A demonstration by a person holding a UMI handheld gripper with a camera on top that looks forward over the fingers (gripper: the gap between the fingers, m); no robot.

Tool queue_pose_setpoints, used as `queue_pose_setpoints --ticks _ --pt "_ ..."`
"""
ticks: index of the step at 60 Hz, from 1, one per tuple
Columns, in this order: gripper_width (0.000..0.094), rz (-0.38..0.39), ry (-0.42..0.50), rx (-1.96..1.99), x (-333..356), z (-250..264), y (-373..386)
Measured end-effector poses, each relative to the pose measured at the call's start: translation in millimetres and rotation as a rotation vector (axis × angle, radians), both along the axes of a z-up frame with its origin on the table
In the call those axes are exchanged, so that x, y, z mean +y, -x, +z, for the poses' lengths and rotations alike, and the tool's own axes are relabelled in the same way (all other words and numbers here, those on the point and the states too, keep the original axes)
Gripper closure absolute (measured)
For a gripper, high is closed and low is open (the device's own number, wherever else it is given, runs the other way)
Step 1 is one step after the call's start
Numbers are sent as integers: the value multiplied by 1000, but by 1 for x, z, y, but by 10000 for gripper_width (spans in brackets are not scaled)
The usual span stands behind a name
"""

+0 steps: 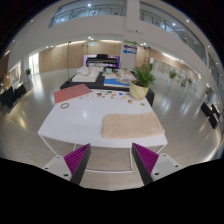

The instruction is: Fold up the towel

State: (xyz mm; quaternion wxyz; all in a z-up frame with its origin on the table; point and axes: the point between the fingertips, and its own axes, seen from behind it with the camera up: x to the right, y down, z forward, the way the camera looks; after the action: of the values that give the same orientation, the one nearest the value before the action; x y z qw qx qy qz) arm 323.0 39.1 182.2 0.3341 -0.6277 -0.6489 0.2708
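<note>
A beige towel (132,125) lies flat on the near right part of a white table (75,122). My gripper (112,162) is open and empty, its purple pads (77,160) wide apart. It hovers short of the table's near edge, with the towel well beyond the fingers and slightly to the right.
On the table's far end lie a reddish-brown mat (72,93), a blue cloth (116,85), a ring (64,104), several small items and a potted plant (141,78). A piano (101,62) and chairs (212,112) stand further off on the tiled floor.
</note>
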Motion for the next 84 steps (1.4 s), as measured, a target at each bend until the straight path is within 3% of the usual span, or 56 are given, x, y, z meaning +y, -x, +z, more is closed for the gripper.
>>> queue_pose_setpoints --ticks 18,32,44,51,54,59,65,70,84 --pt "80 8 -17 7 -42 -63 135" --pt "83 -38 -43 1 -20 -134 229" --pt "109 -46 -46 -50 -6 -184 264" --pt "220 -31 -27 -65 -8 -197 265" --pt "465 -36 -48 -69 -4 -199 264" --pt "873 -73 -168 -77 24 -200 263" --pt "921 -38 -167 -91 22 -199 264" --pt "925 -31 -75 -103 21 -184 266" --pt "927 -49 32 -6 119 -79 275"
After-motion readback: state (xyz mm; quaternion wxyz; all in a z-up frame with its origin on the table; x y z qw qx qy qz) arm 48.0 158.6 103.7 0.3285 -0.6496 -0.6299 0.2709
